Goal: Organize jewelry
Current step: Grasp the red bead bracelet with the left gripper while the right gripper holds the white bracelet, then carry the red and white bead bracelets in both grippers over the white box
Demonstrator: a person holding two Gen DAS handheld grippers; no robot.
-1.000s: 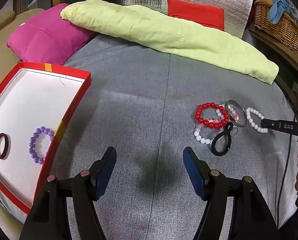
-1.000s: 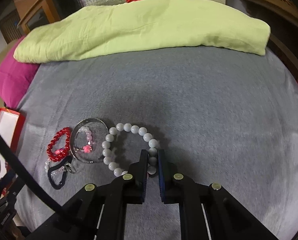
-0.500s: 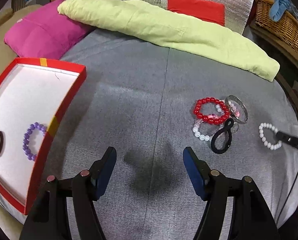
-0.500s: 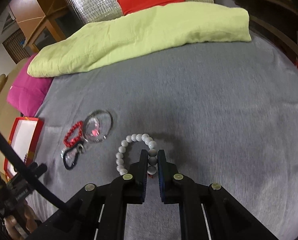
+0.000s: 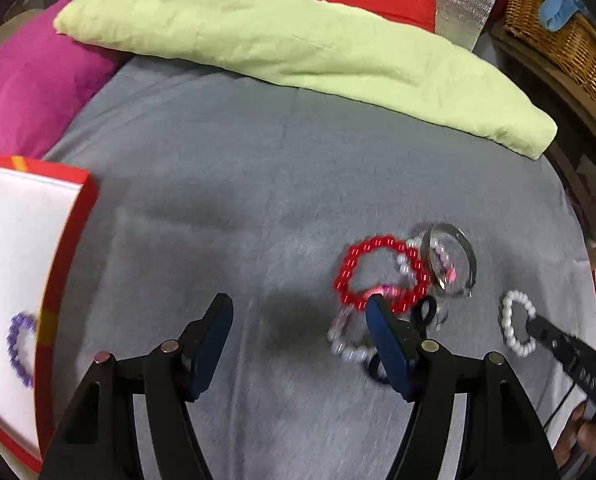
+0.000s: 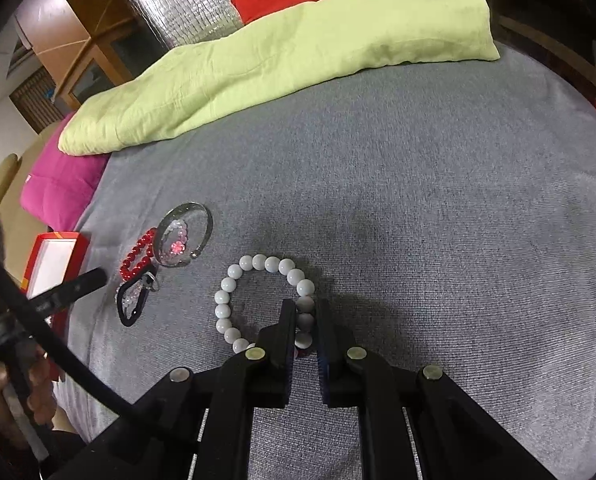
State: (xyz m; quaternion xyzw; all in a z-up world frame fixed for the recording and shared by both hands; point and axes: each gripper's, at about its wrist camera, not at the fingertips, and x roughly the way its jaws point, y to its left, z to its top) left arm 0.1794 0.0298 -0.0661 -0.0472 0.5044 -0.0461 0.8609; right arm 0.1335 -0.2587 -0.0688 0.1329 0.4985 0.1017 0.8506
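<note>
We see the right gripper (image 6: pixel 306 312) clamped on the white bead bracelet (image 6: pixel 233 276); the left gripper (image 5: pixel 298 340) gapes wide (red bracelet (image 5: pixel 378 276) at one o'clock).

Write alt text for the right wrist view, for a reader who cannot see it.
The right gripper, shut on a white bead bracelet, holds it over a grey bedspread. To its left lie a red bead bracelet, a silver bangle and a black loop, with a red box beyond.
</note>
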